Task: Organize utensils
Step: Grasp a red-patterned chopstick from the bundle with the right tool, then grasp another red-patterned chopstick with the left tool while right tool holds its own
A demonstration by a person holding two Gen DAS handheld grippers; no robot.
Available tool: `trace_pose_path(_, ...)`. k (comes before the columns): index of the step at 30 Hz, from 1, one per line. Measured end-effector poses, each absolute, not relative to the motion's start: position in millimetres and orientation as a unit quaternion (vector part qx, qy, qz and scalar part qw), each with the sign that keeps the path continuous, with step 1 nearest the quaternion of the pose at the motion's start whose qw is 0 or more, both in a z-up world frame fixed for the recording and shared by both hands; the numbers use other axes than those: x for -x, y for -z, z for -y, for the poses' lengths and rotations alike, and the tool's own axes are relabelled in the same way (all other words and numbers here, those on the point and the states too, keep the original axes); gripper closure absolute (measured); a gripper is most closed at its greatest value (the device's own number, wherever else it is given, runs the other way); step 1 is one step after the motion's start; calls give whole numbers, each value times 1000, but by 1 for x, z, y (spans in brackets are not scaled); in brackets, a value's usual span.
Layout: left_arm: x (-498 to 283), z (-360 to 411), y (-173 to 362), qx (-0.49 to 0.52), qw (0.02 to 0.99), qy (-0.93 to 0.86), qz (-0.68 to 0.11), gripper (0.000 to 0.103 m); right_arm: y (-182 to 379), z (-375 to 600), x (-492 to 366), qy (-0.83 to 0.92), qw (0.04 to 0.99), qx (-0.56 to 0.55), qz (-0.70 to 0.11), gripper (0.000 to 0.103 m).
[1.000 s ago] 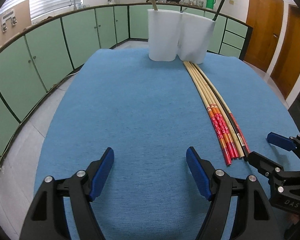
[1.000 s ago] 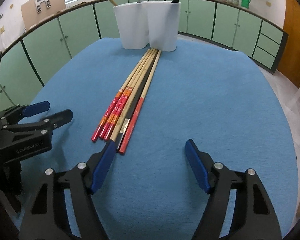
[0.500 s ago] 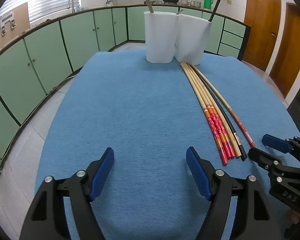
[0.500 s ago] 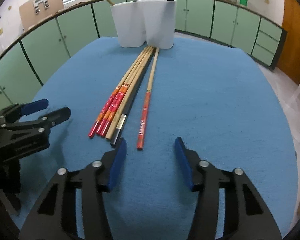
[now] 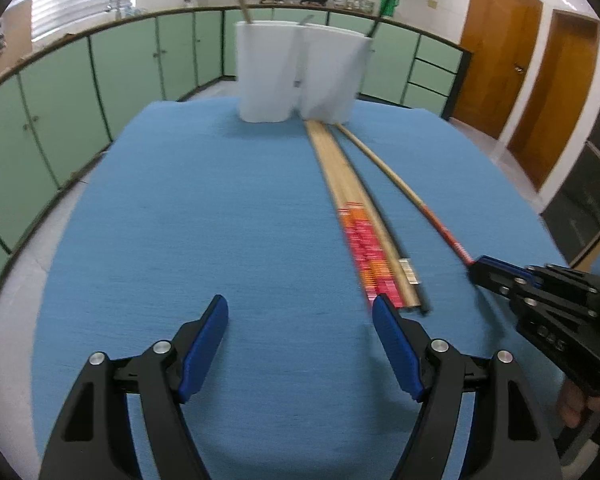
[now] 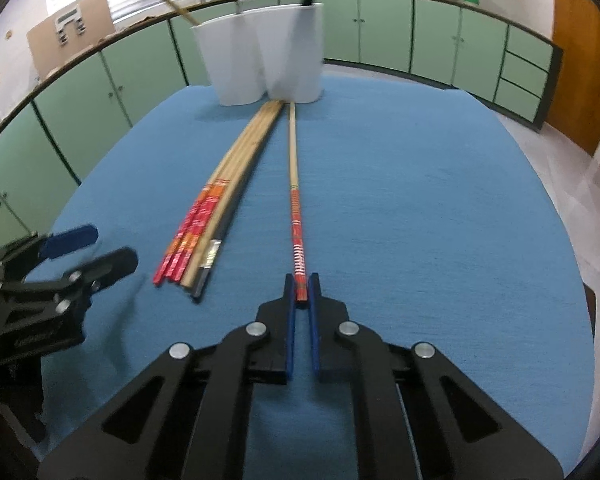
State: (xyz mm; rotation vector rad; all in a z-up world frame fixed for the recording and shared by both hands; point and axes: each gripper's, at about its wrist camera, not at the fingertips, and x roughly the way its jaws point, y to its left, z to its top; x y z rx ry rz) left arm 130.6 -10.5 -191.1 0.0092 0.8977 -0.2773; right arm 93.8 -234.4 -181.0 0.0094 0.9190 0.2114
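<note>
A bundle of chopsticks (image 6: 216, 208) with red-orange ends lies on the blue cloth table (image 6: 420, 220), pointing at a white two-cup holder (image 6: 260, 60). One red-ended chopstick (image 6: 294, 208) lies apart to the bundle's right, and my right gripper (image 6: 301, 288) is shut on its near end. In the left wrist view my left gripper (image 5: 300, 308) hovers open over bare cloth, its right pad just beside the bundle's (image 5: 352, 208) near ends. The single chopstick (image 5: 396, 178) runs to the right gripper (image 5: 484, 270) at the right. The left gripper (image 6: 88, 248) shows at the left of the right wrist view.
The holder (image 5: 296, 76) stands at the table's far edge with a wooden stick and a dark utensil in it. Green cabinets ring the room and brown doors (image 5: 540, 80) stand at the right. A person's hand (image 5: 572, 404) grips the right tool.
The right gripper's jaws closed from wide open onto the red-ended chopstick, which now lies apart from the bundle. The left gripper stayed open and shifted slightly toward the bundle.
</note>
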Motion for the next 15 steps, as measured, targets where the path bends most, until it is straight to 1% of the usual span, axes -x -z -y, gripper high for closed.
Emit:
trace_pose_path(8,-134,31,201,-49,889,119,-440,30,182,241,-96,-102,891,-11,-443,97)
trace_pose_path(15,-140,9,199,-28,894,76,-440,31,182,242,-96,-105,890,-10,-443,96)
